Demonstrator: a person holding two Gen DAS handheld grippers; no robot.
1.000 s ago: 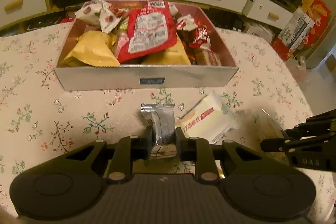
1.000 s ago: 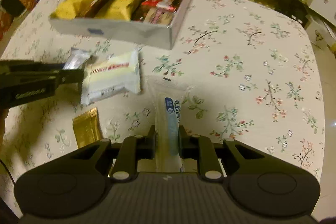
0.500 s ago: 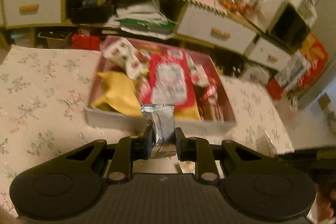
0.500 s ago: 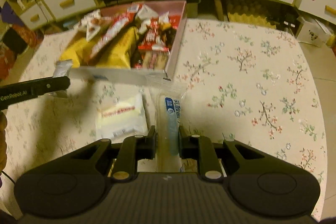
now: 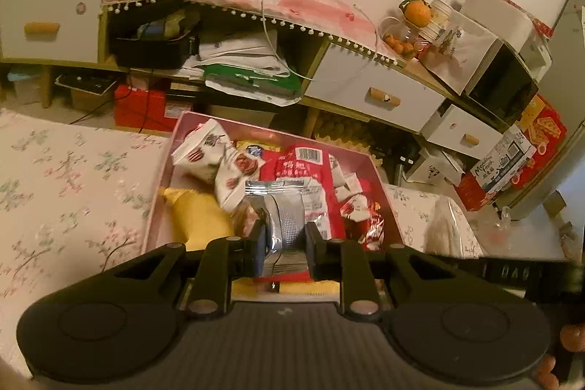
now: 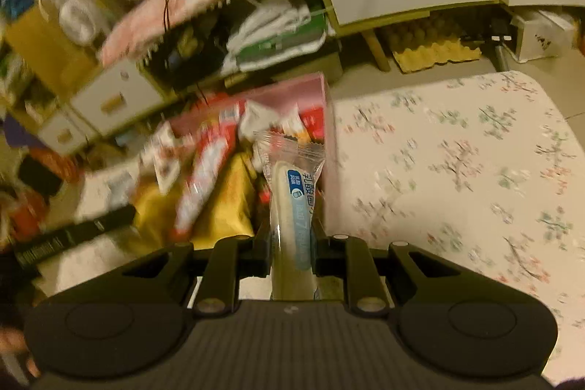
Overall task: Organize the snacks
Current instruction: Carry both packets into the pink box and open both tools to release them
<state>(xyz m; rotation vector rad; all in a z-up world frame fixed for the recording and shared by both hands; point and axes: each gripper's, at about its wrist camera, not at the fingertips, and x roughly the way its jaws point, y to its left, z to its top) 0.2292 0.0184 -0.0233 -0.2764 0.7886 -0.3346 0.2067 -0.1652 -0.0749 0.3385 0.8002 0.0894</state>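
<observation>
From my left wrist camera, I see the left gripper (image 5: 283,242) clamped on a small silver foil packet (image 5: 283,214), which sticks up between the pads. The packet hangs over the pink box (image 5: 161,170), which sits on the floral tablecloth (image 5: 65,192) and is crowded with snacks: a yellow bag (image 5: 199,218), a large red bag (image 5: 303,170) with a barcode, and white wrappers with red print (image 5: 215,159). Behind the table I see a low cabinet with white drawers (image 5: 373,94) and an orange (image 5: 416,11) on top.

From my right wrist camera, which is blurred on its left side, the right gripper (image 6: 292,245) pinches a clear-wrapped white stick snack with blue lettering (image 6: 294,192), its crimped top pointing up. It is held above the near right corner of the pink box (image 6: 321,97), just inside the wall. At the left edge a dark bar reaches toward the box, which I take for the other gripper (image 6: 73,236).
</observation>
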